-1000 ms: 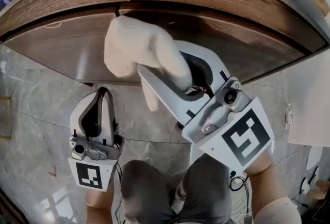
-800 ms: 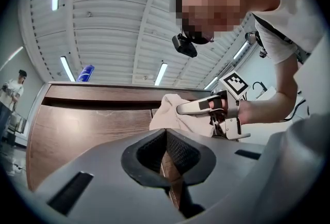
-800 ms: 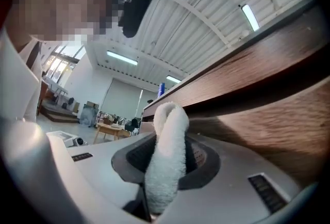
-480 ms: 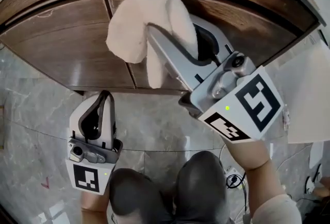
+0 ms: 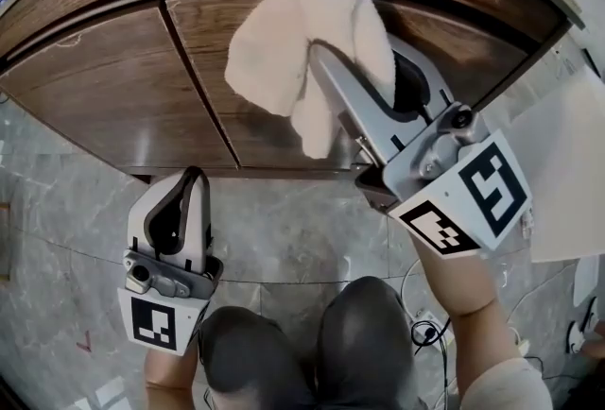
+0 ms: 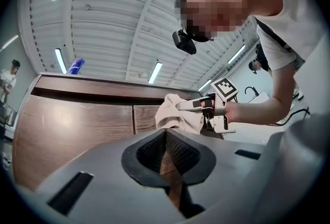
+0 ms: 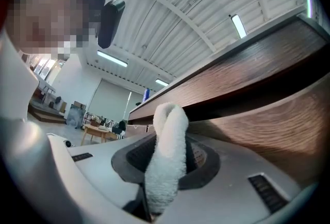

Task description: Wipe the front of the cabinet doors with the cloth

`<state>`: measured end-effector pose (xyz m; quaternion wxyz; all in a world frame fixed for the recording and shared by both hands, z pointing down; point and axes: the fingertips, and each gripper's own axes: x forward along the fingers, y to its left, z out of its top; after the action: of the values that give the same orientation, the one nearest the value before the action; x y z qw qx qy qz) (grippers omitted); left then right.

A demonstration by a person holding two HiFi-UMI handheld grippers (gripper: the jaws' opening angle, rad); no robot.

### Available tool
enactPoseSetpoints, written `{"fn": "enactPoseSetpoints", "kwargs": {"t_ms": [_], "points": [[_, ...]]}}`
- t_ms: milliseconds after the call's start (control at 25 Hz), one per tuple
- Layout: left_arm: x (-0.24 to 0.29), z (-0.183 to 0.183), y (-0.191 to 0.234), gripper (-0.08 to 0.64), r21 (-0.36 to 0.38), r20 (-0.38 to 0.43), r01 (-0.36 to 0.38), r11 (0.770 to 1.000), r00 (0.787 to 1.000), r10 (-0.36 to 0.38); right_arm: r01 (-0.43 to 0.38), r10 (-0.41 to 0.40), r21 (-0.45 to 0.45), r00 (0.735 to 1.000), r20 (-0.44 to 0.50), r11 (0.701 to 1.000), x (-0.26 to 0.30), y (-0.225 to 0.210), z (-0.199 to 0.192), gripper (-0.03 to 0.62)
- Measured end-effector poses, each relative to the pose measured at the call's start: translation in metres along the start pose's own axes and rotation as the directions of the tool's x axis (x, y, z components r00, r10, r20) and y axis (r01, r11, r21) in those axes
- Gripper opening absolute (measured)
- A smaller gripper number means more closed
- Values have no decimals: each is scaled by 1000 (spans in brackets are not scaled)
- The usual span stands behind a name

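Observation:
The white cloth [image 5: 302,49] lies against the upper part of the right brown wooden cabinet door [image 5: 274,129], just under the countertop edge. My right gripper [image 5: 354,82] is shut on the cloth, which covers its tips. In the right gripper view the cloth [image 7: 167,156] stands folded between the jaws, with the door [image 7: 278,130] close on the right. My left gripper [image 5: 194,177] hangs low over the floor, in front of the left door [image 5: 104,87], shut with nothing in it. The left gripper view shows its jaws meeting, and beyond them the cloth [image 6: 172,114] on the door.
A grey marble-tile floor [image 5: 57,200] runs in front of the cabinet. The person's knees [image 5: 302,351] are at the bottom. Cables [image 5: 430,337] lie at the lower right beside a white panel [image 5: 567,191]. A blue can [image 6: 75,66] stands on the countertop.
My right gripper has carried the cloth rightward from the seam between the doors onto the right door. The left gripper has hardly moved.

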<state>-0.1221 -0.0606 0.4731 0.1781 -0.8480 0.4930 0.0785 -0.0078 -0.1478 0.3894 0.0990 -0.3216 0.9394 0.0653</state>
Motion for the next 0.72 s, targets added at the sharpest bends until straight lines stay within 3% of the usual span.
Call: {"fn": "enactPoseSetpoints", "kwargs": {"t_ms": [720], "points": [[33, -11, -27, 17, -2, 8, 57, 998, 998, -57, 56, -56, 2, 998, 20, 998, -52, -43, 3, 107]]}}
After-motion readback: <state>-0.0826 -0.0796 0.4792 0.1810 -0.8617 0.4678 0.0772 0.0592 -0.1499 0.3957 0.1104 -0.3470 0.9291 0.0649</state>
